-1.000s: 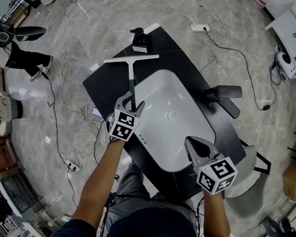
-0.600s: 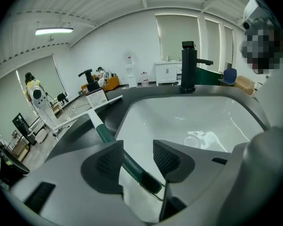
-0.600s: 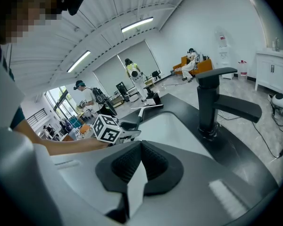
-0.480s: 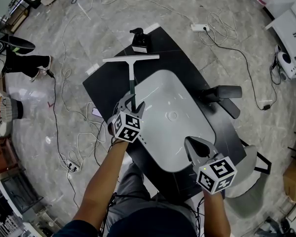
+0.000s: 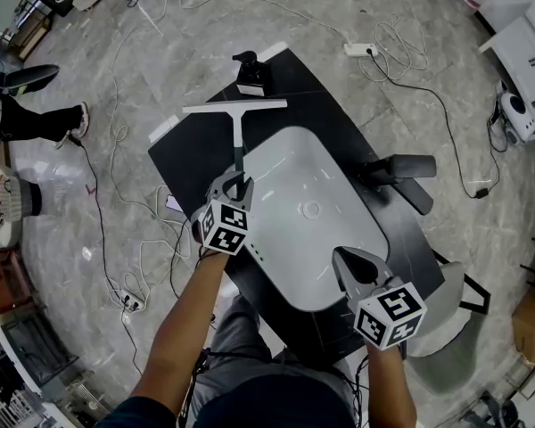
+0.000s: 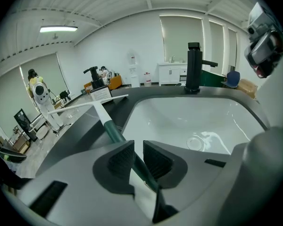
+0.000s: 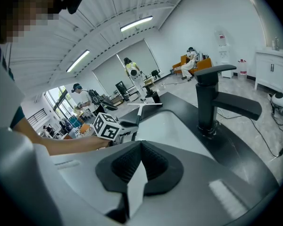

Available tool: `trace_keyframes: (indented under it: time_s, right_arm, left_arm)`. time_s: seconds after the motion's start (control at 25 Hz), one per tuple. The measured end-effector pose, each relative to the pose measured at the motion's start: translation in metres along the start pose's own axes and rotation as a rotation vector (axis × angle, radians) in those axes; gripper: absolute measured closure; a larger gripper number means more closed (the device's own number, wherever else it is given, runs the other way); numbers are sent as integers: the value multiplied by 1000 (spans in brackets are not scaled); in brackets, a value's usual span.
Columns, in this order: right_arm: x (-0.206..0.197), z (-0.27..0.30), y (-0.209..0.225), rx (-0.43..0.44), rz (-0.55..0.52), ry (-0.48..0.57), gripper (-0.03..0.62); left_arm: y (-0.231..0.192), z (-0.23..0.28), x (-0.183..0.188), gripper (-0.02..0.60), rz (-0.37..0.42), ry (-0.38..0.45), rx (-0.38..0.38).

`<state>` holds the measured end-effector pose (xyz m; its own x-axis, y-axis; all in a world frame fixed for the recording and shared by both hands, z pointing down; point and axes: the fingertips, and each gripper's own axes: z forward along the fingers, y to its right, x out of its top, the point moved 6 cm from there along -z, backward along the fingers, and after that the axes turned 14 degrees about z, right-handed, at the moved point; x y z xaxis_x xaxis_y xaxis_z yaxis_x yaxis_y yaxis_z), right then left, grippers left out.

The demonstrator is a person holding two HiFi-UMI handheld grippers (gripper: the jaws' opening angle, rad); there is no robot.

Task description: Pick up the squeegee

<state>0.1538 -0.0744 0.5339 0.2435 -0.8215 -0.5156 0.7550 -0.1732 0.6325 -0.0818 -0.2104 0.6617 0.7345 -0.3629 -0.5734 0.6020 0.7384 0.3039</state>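
Observation:
The squeegee (image 5: 238,132) lies on the black counter (image 5: 190,154) left of the white sink (image 5: 290,163), white blade far from me, dark green handle toward me. My left gripper (image 5: 238,183) has just been closing, and its pads now press on the green handle (image 6: 112,132) from both sides. The left gripper view shows the left gripper (image 6: 138,150) with the handle running back between the jaws and the blade (image 6: 92,105) resting flat. My right gripper (image 5: 348,262) hovers shut and empty over the sink's near right rim. The right gripper view shows the right gripper (image 7: 140,147) with its jaws together and the squeegee (image 7: 140,106) far off.
A black faucet (image 5: 399,169) stands at the sink's right side. A small black dispenser (image 5: 251,71) sits on the counter's far corner. Cables and a power strip (image 5: 360,50) lie on the stone floor around the counter. A person's shoe (image 5: 76,119) is at far left.
The left gripper's jaws have narrowed onto the squeegee handle and the gripper has rolled slightly. The right gripper has stayed where it was. The squeegee still lies on the counter.

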Motion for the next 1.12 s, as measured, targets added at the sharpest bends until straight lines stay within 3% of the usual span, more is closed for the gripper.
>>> trace_keyframes:
  time_s: [0.24, 0.64, 0.92, 1.12]
  right_arm:
    - [-1, 1, 1, 0, 2, -3, 583]
    - [-4, 1, 4, -5, 4, -8, 583]
    - [-7, 3, 4, -5, 4, -14, 583]
    - [-10, 2, 9, -12, 11, -19, 583]
  left_arm:
    - [2, 2, 0, 575, -13, 2, -6]
    - [5, 3, -3, 577, -42, -7, -26]
    - [-2, 3, -3, 574, -44, 25, 71]
    - [-6, 5, 8, 468, 44, 61, 142]
